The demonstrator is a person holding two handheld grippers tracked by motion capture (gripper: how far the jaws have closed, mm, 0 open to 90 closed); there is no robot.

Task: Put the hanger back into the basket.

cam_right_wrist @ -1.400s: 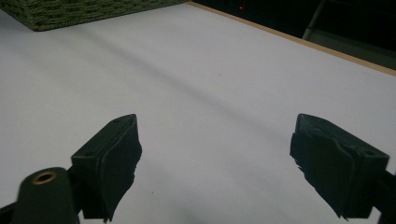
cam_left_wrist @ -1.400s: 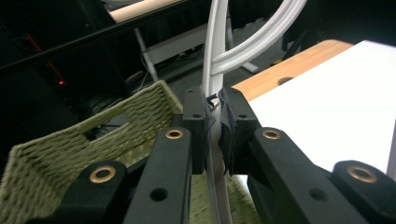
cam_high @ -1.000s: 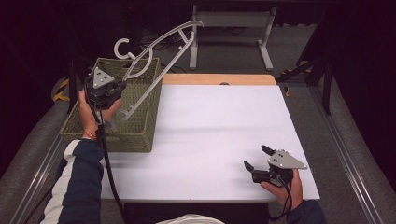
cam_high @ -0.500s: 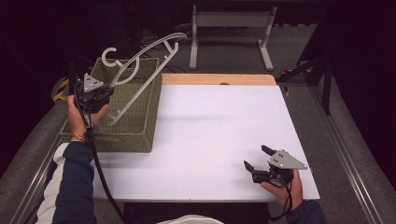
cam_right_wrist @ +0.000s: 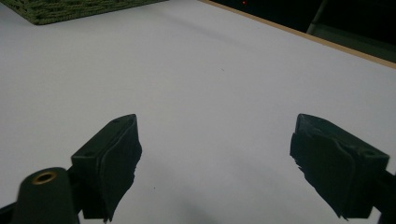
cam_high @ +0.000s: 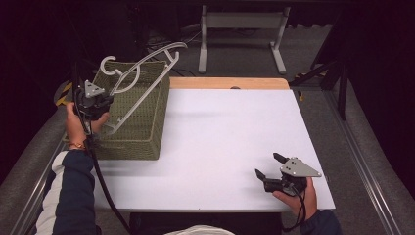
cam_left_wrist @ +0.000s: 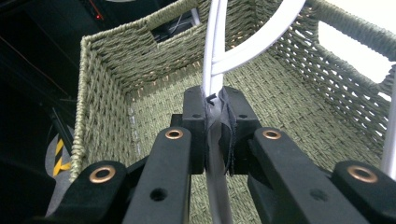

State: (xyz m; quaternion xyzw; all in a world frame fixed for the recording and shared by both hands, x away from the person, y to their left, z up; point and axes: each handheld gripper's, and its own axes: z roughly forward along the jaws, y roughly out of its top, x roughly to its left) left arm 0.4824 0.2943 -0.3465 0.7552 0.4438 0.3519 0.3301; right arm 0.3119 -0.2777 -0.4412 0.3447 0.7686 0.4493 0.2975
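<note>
White desk [cam_high: 220, 142], wooden strip along its far edge, dark floor around it. Green woven basket [cam_high: 139, 115] sits on the desk's left part, near the far corner, with a handle cut-out in the end wall seen in the left gripper view [cam_left_wrist: 140, 60].

White plastic clothes hanger [cam_high: 139, 81] tilted over the basket: hook up at the far left, one shoulder arm raised past the basket's far rim, lower end down inside the basket. In the left gripper view the hanger [cam_left_wrist: 217, 56] runs up from between the pads over the woven floor.

Left gripper [cam_high: 100, 100] at the basket's left rim, fingers clamped tight on a thin bar of the hanger. Right gripper [cam_high: 268, 166] low on the desk's near right part, well apart from the basket, fingers [cam_right_wrist: 112, 163] spread wide with bare desk between them.
</note>
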